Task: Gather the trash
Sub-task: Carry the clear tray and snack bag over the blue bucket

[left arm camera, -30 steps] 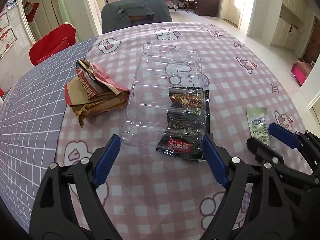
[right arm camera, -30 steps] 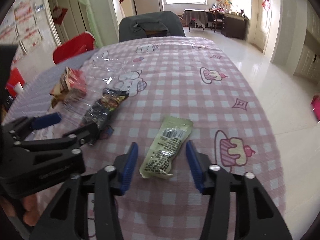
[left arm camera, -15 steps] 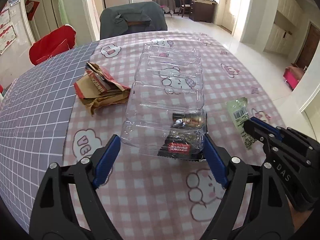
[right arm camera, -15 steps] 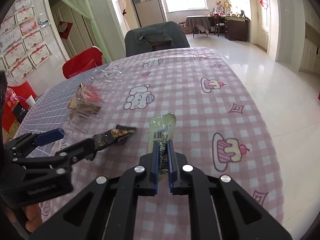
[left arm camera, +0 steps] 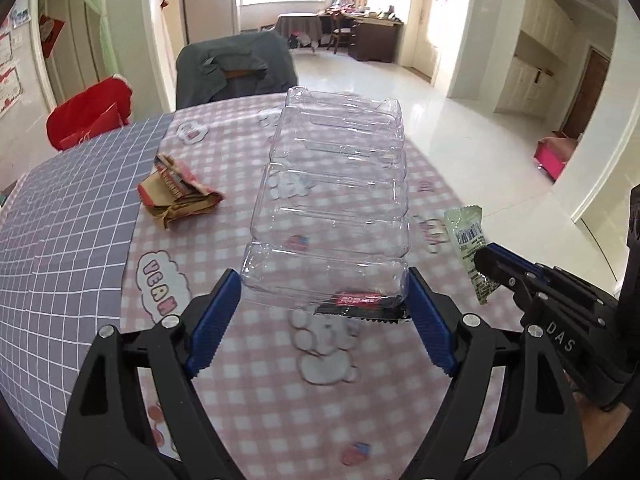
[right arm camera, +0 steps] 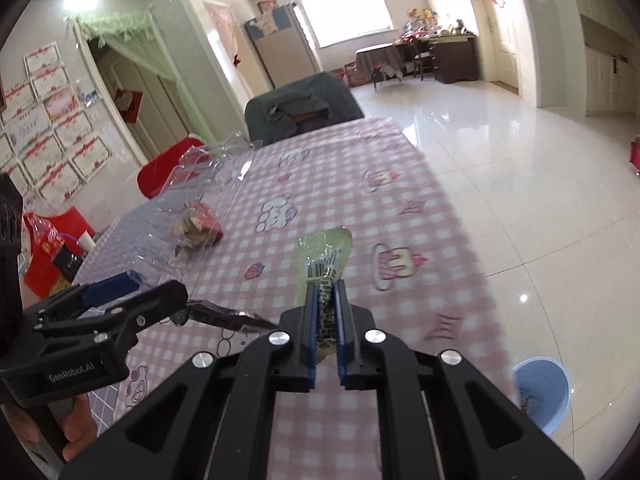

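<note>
My left gripper (left arm camera: 320, 312) is shut on a clear plastic tray (left arm camera: 332, 200) and holds it lifted above the table, with a dark snack wrapper (left arm camera: 360, 306) caught at its near end. The tray (right arm camera: 208, 184) and left gripper (right arm camera: 132, 300) also show in the right wrist view. My right gripper (right arm camera: 325, 316) is shut on a pale green wrapper (right arm camera: 326, 252) and holds it above the pink checked tablecloth (right arm camera: 340, 184). That wrapper (left arm camera: 468, 244) also shows in the left wrist view, with the right gripper (left arm camera: 496, 268) on it. A crumpled brown and red paper bag (left arm camera: 176, 192) lies on the table.
A blue bin (right arm camera: 540, 392) stands on the floor by the table's right edge. A grey-covered chair (left arm camera: 236, 68) and a red chair (left arm camera: 88, 116) stand at the far side. A grey grid cloth (left arm camera: 64, 220) covers the table's left part.
Both grippers have risen from the table. The left one lifted the tray and dark wrapper; the right one closed on the green wrapper and lifted it.
</note>
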The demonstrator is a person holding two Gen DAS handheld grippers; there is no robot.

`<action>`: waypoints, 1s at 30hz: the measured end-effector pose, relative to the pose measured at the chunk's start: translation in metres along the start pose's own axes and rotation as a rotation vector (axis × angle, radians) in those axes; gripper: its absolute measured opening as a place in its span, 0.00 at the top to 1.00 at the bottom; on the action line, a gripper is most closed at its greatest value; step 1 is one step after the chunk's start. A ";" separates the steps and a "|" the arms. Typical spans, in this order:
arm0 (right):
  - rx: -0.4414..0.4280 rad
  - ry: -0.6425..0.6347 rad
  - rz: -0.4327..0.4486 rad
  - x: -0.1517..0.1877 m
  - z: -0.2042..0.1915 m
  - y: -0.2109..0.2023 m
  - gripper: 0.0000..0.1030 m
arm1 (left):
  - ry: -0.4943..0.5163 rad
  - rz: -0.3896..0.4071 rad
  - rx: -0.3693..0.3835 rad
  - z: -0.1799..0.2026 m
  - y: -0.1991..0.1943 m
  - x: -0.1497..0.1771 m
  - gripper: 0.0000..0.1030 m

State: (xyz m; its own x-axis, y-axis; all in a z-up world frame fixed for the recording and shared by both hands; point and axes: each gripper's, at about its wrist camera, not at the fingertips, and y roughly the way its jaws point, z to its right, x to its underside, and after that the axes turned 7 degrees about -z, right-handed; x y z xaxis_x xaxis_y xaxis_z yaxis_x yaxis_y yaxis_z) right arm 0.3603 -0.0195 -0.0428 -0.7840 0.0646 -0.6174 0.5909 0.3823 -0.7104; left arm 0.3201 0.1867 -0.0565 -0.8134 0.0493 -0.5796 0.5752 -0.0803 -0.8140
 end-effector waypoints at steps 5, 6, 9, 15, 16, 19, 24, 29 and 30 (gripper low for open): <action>0.027 0.029 0.049 0.011 0.025 -0.041 0.92 | 0.046 0.021 0.032 0.040 -0.017 0.002 0.22; 0.030 0.037 0.058 0.013 0.032 -0.049 0.92 | 0.057 0.021 0.038 0.048 -0.019 0.002 0.22; 0.044 0.071 0.090 0.022 0.056 -0.074 0.92 | 0.104 0.026 0.060 0.084 -0.024 0.004 0.22; 0.079 0.146 0.142 0.043 0.112 -0.117 0.92 | 0.184 0.022 0.122 0.156 -0.022 0.003 0.22; 0.090 0.162 0.149 0.048 0.123 -0.123 0.92 | 0.198 0.019 0.128 0.168 -0.021 0.004 0.22; 0.111 0.212 0.163 0.060 0.157 -0.137 0.92 | 0.247 0.002 0.146 0.206 -0.013 0.007 0.22; 0.147 0.291 0.166 0.081 0.209 -0.148 0.92 | 0.327 -0.035 0.157 0.270 0.009 0.014 0.22; 0.170 0.362 0.152 0.101 0.254 -0.148 0.92 | 0.393 -0.092 0.155 0.323 0.042 0.023 0.22; 0.173 0.372 0.148 0.104 0.260 -0.147 0.92 | 0.403 -0.102 0.153 0.330 0.048 0.024 0.22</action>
State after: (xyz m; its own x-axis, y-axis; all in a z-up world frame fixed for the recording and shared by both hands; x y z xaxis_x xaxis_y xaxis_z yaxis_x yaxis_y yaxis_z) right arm 0.2410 -0.3084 -0.0907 -0.6848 0.4473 -0.5753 0.7005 0.1863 -0.6889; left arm 0.2992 -0.1441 -0.0972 -0.7491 0.4468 -0.4892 0.4494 -0.1998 -0.8707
